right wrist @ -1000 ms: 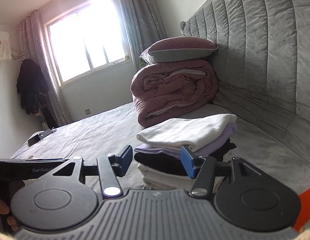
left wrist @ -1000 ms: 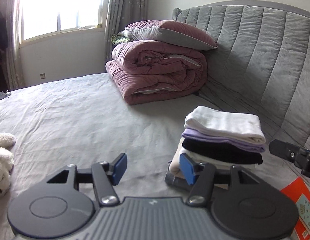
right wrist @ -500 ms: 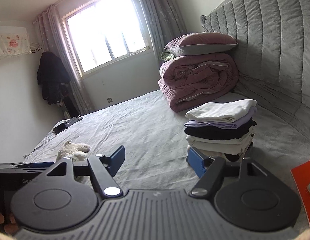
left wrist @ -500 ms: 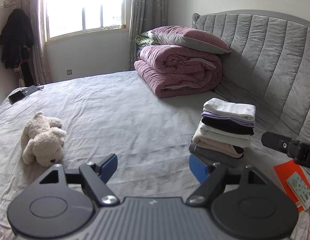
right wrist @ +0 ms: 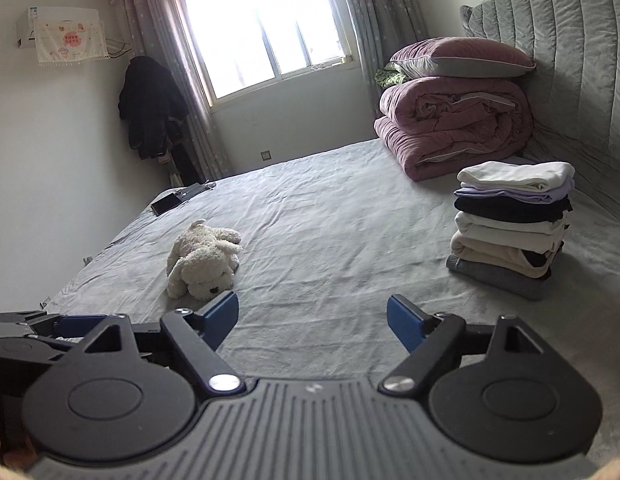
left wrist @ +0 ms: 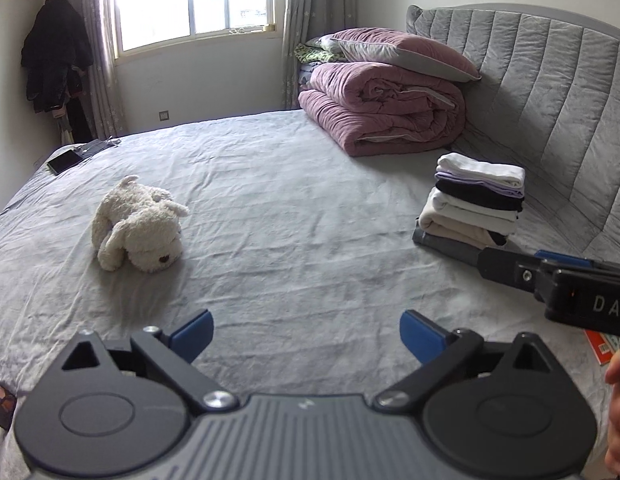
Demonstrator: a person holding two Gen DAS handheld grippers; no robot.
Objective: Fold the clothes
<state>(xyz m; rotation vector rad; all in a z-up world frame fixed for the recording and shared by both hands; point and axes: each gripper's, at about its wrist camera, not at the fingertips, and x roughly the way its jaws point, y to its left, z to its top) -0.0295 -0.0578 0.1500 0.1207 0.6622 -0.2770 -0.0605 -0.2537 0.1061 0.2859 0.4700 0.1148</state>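
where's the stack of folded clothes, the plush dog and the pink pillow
stack of folded clothes (right wrist: 510, 224): right wrist view, black layer.
plush dog (left wrist: 137, 224): left wrist view, its back.
pink pillow (right wrist: 462, 56): right wrist view, top face.

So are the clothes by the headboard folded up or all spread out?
Folded. The clothes sit in a neat stack of flat layers on the bed, white piece on top, grey at the bottom.

the grey bed sheet (left wrist: 293, 216) lies bare across its broad middle, open to passage from the near edge toward the window side. a white plush dog (left wrist: 139, 226) sits on the left part of that stretch, with clear sheet all round it. the stack of folded clothes (right wrist: 514, 224) stands at the right, near the padded headboard (left wrist: 550, 92). beyond it, the rolled pink quilt (left wrist: 386, 116) and pillow fill the far right corner. a phone (left wrist: 63, 160) lies at the far left edge.
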